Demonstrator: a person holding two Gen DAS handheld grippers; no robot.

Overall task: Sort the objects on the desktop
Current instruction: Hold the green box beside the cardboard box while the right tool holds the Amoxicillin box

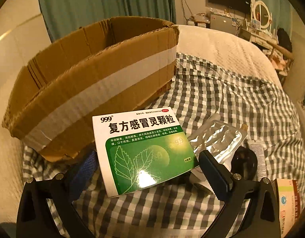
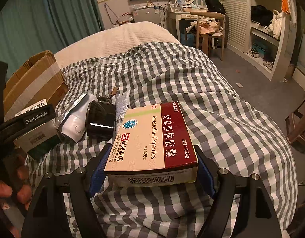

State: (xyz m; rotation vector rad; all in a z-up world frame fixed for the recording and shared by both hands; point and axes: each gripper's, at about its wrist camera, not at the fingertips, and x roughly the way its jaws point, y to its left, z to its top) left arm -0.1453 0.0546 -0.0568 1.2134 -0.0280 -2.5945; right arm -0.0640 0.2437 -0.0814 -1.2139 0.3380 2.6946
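Note:
My left gripper point(image 1: 148, 158) is shut on a green and white 999 medicine box point(image 1: 144, 150), its fingers on the box's two sides. Just behind it stands an open cardboard box point(image 1: 93, 79) with a white tape band. In the right wrist view, my right gripper point(image 2: 152, 152) is shut on a beige and maroon Amoxicillin box point(image 2: 152, 144), blue pads point(image 2: 98, 170) pressing its sides. The same view shows the left gripper's finger point(image 2: 33, 119) at the left, holding the 999 box point(image 2: 37, 138), with the cardboard box point(image 2: 33, 83) beyond.
On the checked bedspread point(image 2: 212, 99) lie a silver foil pack point(image 1: 218, 140), a white device point(image 2: 75, 123), a black cylinder point(image 2: 100, 119), a tube point(image 2: 122, 107) and dark beads point(image 2: 104, 99). A hand point(image 2: 9, 186) shows at the lower left. A chair point(image 2: 210, 31) and shelves point(image 2: 261, 29) stand beyond the bed.

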